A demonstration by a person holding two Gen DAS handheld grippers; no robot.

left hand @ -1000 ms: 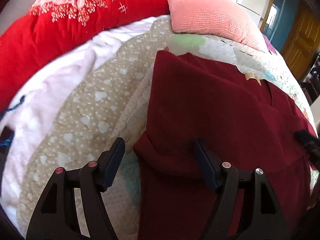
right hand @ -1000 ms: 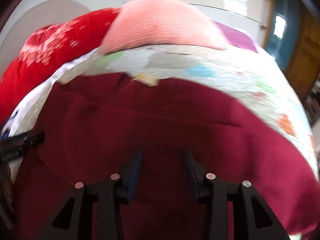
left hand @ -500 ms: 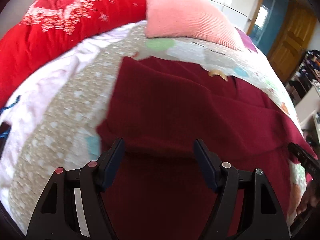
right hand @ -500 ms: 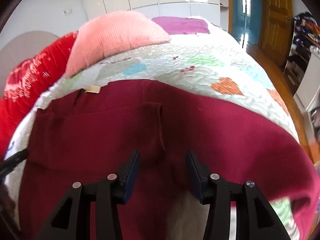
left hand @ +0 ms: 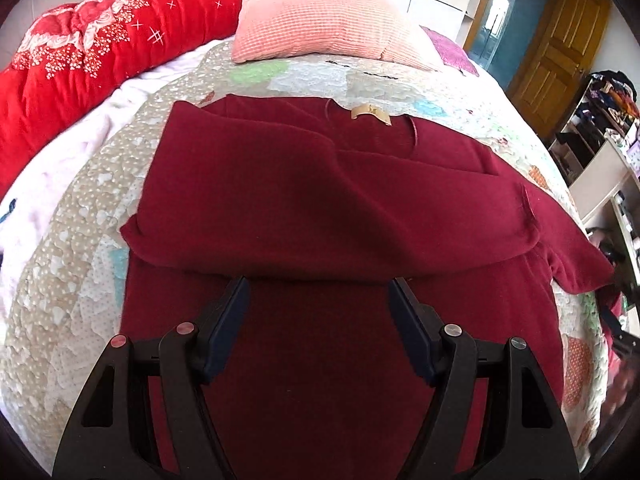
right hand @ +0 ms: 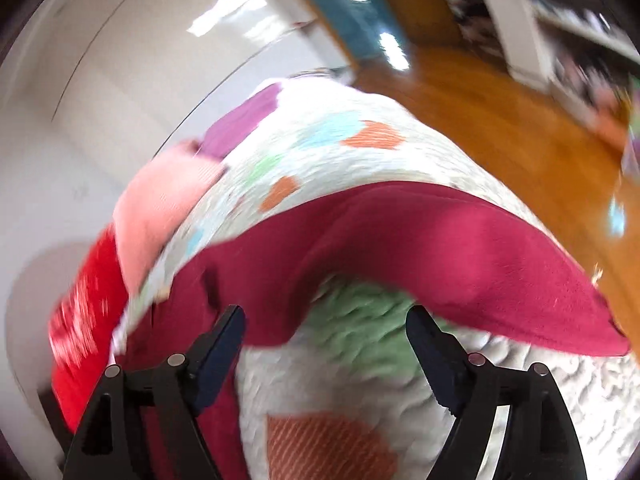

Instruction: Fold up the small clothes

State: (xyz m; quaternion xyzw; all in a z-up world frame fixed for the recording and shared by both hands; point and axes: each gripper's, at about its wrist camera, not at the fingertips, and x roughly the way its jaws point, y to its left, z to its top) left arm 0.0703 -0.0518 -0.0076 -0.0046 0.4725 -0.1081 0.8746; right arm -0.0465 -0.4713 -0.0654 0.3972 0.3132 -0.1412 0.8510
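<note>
While a maroon sweater (left hand: 328, 200) lies partly folded on the quilted bed (left hand: 68, 272), the left tongs (left hand: 318, 312) hover above it, spread wide and empty. Seen blurred, the right tongs (right hand: 324, 332) are opening over the quilt beside the sweater's edge, holding nothing. A pink pillow (left hand: 320, 16) sits beyond.

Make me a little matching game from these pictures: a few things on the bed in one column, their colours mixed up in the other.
Things:
1. sweater
2. pillow
3. blanket
4. neck label

Colours:
A. pale pink
B. tan
C. dark maroon
D. bright red with white flowers

Pairs: 1-C, 2-A, 3-D, 4-B
</note>
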